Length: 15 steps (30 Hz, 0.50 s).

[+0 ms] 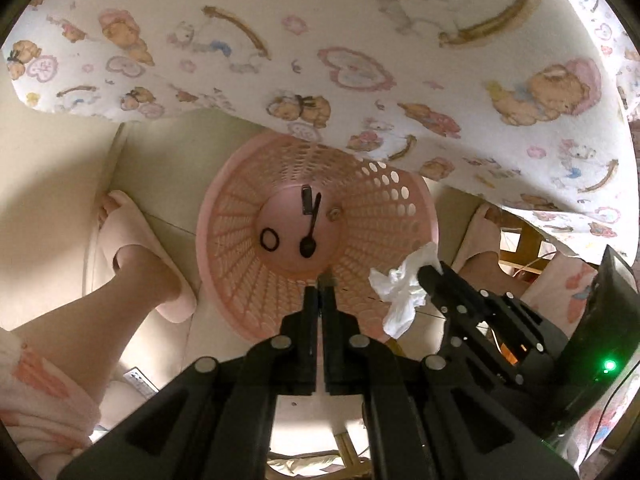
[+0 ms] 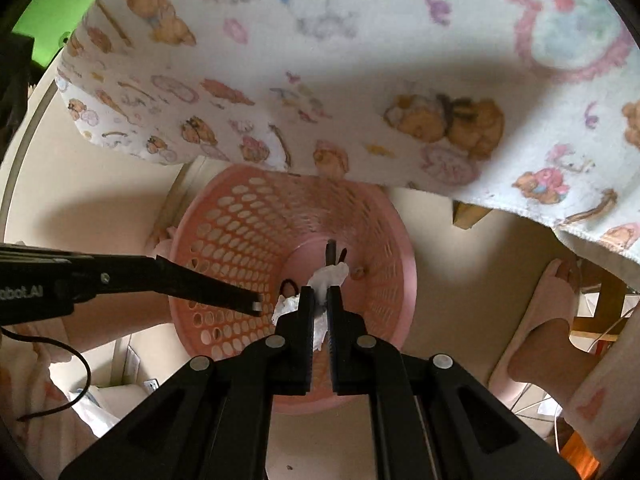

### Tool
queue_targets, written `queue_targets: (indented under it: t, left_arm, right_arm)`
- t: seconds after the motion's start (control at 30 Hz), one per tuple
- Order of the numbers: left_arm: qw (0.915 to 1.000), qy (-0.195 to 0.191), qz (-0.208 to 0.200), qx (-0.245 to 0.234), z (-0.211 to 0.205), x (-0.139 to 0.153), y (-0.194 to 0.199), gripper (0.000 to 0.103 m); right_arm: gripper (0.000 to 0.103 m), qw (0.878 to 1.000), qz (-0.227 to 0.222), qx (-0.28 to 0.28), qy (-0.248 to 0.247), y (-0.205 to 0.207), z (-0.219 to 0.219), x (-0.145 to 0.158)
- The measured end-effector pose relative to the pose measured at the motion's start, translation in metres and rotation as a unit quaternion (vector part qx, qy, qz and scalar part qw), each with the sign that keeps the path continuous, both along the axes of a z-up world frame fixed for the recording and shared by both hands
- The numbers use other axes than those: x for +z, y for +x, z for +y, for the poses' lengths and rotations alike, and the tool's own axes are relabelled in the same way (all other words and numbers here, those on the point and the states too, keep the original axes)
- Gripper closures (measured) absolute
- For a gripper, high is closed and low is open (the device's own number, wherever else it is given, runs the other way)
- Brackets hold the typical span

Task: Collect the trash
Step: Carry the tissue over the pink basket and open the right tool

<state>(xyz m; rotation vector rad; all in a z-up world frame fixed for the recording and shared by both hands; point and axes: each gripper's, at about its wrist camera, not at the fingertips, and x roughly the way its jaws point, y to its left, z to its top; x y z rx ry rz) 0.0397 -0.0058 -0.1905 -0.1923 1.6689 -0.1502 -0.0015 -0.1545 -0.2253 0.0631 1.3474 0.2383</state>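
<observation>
Cream floor holds my round pink plastic basket under the bear-print cloth. Right gripper jaws pinch crumpled white tissue above it (ready to drop); left gripper jaws pressed together, empty.

The teddy-bear cloth hangs over the far rim of the pink basket and hides it in both views. In the right wrist view the crumpled tissue covers part of the dark things on the basket floor, and the small brownish bit there is too small to tell. The person's foot is partly cut off by the cloth.
</observation>
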Motion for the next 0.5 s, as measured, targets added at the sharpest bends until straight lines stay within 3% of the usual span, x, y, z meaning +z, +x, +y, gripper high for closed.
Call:
queue_targets:
  t: [0.13, 0.2, 0.23, 0.33, 0.5]
  left_arm:
    - [0.9999, 0.01, 0.006, 0.012, 0.007, -0.003, 0.0, 0.102]
    - [0.9996, 0.022, 0.003, 0.019, 0.011, -0.002, 0.001, 0.1]
    - [0.9996, 0.019, 0.0, 0.023, 0.013, 0.001, 0.001, 0.094]
    - [0.9992, 0.021, -0.023, 0.025, 0.015, 0.011, 0.002, 0.064]
    - [0.995, 0.022, -0.093, 0.029, 0.02, 0.042, 0.002, 0.049]
  right_arm:
    - [0.094, 1.0, -0.002, -0.002, -0.003, 0.0, 0.003, -0.003]
    - [0.082, 1.0, 0.009, -0.007, -0.003, 0.0, 0.003, -0.005]
    - [0.08, 1.0, 0.01, -0.011, -0.002, 0.0, 0.003, -0.005]
    - [0.074, 1.0, -0.002, -0.016, -0.007, 0.0, 0.0, 0.001]
    - [0.074, 0.999, -0.041, -0.026, -0.01, -0.001, -0.002, 0.025]
